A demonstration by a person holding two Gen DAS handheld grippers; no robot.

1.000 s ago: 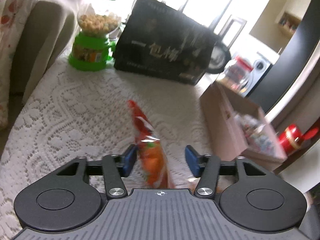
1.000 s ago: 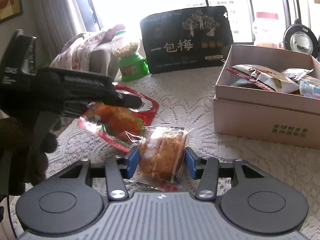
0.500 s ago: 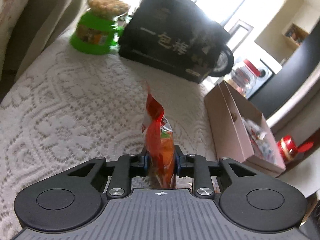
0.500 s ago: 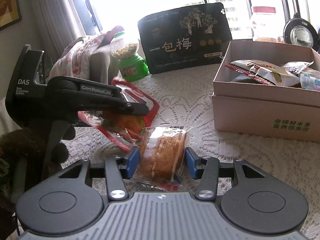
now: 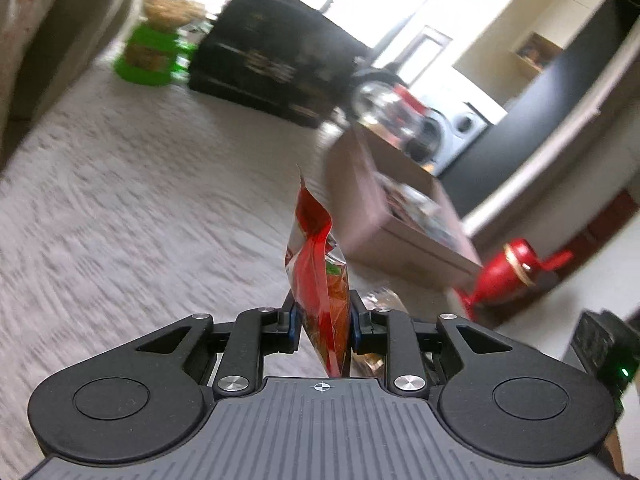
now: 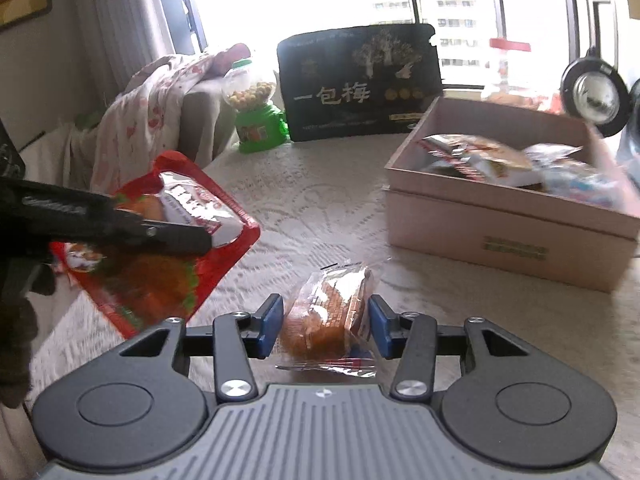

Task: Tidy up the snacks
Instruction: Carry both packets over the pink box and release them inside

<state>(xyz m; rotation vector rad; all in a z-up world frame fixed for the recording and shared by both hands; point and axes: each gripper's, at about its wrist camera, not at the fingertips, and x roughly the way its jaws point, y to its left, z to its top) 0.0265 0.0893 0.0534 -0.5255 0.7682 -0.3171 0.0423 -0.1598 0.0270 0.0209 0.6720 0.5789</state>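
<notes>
My left gripper (image 5: 322, 320) is shut on a red snack packet (image 5: 318, 280) and holds it edge-on above the lace tablecloth (image 5: 120, 200). In the right wrist view the same packet (image 6: 160, 240) hangs in the left gripper (image 6: 152, 232) at the left, lifted off the table. My right gripper (image 6: 324, 326) is open around a clear-wrapped orange cake (image 6: 326, 316) that lies on the cloth; the pads (image 6: 272, 320) stand just beside the wrapper. The pink snack box (image 6: 500, 232) with several packets inside stands to the right.
A big black pouch (image 6: 360, 84) and a green candy dispenser (image 6: 258, 120) stand at the table's back. A cloth-draped chair (image 6: 160, 96) is at the left. A red figurine (image 5: 508, 272) sits beyond the box in the left wrist view.
The left gripper closed on the red packet and lifted it off the table, swinging right toward the box. The right gripper stayed open around the cake and moved slightly closer.
</notes>
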